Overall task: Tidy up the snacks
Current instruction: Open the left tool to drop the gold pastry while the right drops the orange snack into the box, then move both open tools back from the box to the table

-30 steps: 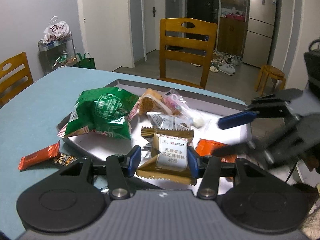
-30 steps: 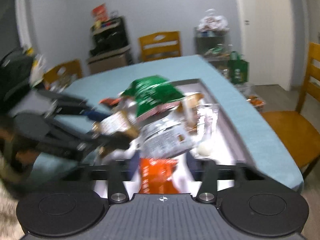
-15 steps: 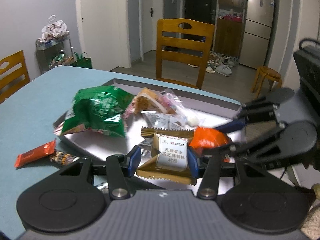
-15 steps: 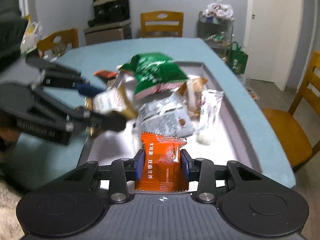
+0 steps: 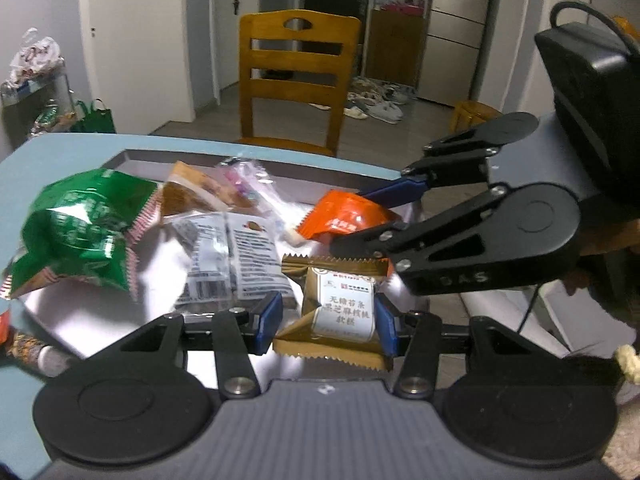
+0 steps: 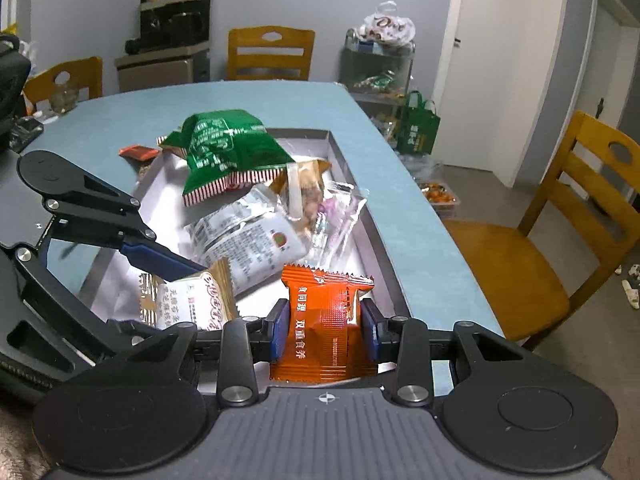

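My left gripper [image 5: 326, 320] is shut on a gold snack packet [image 5: 340, 314] with a white label, held above the near end of the grey tray [image 5: 256, 160]. My right gripper [image 6: 324, 330] is shut on an orange snack packet [image 6: 326, 324], lifted over the tray's near end [image 6: 384, 264]. Each gripper shows in the other's view: the right one [image 5: 360, 224] with the orange packet [image 5: 344, 216], the left one [image 6: 160, 280] with the gold packet [image 6: 188, 304]. A green bag [image 5: 84, 228] and a white printed pouch [image 5: 232, 256] lie in the tray.
A brown pastry pack [image 5: 200, 192] and a clear wrapped sweet [image 5: 252, 184] lie at the tray's far side. A small red bar [image 6: 138, 152] lies on the blue table [image 6: 120, 116] beside the tray. Wooden chairs [image 5: 296, 80] stand around the table.
My right gripper closed on the orange packet and lifted it off the tray. My left gripper kept hold of the gold packet and shifted a little right.
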`<action>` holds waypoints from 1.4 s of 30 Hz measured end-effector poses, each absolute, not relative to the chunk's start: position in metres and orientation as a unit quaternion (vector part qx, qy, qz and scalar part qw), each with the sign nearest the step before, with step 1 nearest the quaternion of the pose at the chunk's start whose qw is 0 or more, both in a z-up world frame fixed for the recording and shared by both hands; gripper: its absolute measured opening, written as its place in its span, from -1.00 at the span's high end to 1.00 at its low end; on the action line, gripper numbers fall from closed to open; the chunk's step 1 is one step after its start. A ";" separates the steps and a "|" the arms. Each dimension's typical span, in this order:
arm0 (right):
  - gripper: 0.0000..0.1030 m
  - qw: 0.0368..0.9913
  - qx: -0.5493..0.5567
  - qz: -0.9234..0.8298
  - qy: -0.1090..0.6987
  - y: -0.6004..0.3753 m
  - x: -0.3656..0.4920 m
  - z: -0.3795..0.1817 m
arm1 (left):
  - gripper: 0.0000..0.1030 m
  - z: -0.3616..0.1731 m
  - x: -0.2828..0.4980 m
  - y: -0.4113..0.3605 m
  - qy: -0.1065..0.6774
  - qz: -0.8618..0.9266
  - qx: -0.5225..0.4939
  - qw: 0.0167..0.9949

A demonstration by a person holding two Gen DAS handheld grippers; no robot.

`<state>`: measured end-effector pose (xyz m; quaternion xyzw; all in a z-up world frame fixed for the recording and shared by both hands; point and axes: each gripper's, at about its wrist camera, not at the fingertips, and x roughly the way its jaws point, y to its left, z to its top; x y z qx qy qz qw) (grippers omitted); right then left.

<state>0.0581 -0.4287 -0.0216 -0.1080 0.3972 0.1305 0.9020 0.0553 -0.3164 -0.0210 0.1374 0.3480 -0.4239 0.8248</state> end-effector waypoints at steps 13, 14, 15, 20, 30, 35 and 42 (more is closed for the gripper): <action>0.21 0.902 -0.102 0.134 0.399 -0.427 0.059 -0.021 | 0.01 -0.025 0.051 -0.325 0.335 -0.432 0.161 0.822; 0.20 0.903 -0.100 0.134 0.397 -0.427 0.059 -0.020 | -0.02 -0.025 0.051 -0.325 0.335 -0.430 0.162 0.823; 0.16 0.904 -0.099 0.133 0.395 -0.428 0.058 -0.019 | -0.09 -0.025 0.050 -0.324 0.334 -0.428 0.164 0.824; -0.13 0.908 -0.091 0.135 0.385 -0.426 0.057 -0.013 | -0.64 -0.021 0.050 -0.316 0.326 -0.416 0.155 0.834; -1.00 0.933 -0.066 0.130 0.328 -0.417 0.051 0.009 | -0.91 -0.006 0.044 -0.288 0.300 -0.375 0.140 0.866; -1.00 0.938 -0.048 0.122 0.322 -0.408 0.057 0.015 | -0.91 0.000 0.041 -0.263 0.293 -0.349 0.127 0.881; -1.00 0.953 -0.037 0.123 0.274 -0.382 0.058 0.033 | -0.92 0.012 0.036 -0.216 0.281 -0.305 0.104 0.904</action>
